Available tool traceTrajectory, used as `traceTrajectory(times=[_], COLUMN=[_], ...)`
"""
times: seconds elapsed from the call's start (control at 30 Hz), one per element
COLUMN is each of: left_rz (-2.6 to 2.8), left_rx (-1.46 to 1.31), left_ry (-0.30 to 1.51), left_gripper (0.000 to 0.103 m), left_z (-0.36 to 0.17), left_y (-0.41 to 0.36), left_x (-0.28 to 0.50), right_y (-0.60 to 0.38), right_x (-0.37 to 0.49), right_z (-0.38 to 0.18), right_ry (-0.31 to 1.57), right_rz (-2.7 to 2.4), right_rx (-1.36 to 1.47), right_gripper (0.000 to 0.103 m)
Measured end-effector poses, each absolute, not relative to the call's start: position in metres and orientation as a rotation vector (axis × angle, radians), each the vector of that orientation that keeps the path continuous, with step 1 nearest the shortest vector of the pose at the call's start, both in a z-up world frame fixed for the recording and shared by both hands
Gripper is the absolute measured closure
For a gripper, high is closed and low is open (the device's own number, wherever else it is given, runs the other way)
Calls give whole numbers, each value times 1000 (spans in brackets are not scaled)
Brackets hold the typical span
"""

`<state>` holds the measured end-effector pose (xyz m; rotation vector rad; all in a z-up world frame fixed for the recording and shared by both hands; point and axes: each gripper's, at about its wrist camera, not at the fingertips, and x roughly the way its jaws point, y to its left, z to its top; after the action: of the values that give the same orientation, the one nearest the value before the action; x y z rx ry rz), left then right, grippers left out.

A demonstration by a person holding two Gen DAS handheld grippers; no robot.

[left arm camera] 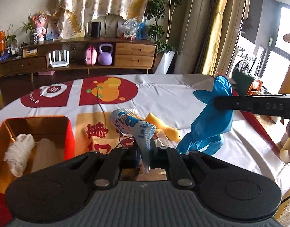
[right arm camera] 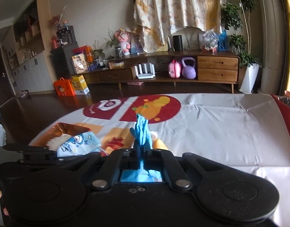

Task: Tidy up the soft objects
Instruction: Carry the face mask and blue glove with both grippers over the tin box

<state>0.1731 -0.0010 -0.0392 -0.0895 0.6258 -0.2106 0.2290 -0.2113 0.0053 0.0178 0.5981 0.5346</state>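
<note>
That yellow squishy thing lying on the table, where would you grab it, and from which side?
Probably around its narrow neck, coming straight down from above. The yellow toy lies flat on the tablecloth, and the waist behind its rounded head looks slim enough for two fingers to close across. Both grippers are busy: the left pinches a printed cloth, the right a blue glove.
</note>
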Motion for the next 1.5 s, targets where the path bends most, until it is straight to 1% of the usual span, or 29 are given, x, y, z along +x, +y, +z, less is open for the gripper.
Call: traceTrajectory(times=[0.33, 0.83, 1.2, 1.5], left_rz=[-175, -75, 0, 10], left_rx=[-69, -50, -30, -22], left_ry=[592, 578, 602, 650], left_gripper=[94, 94, 94, 94], left_z=[-9, 13, 7, -11], left_y=[28, 99, 153, 184], left_x=[149, 127, 123, 134], right_y=[-175, -94, -31, 15], right_x=[214, 215, 224, 238], right_z=[36, 56, 51, 30], right_ry=[577, 574, 592, 631], right_rz=[610, 740, 789, 792], right_rx=[5, -10, -38, -72], right_gripper=[100, 100, 100, 100])
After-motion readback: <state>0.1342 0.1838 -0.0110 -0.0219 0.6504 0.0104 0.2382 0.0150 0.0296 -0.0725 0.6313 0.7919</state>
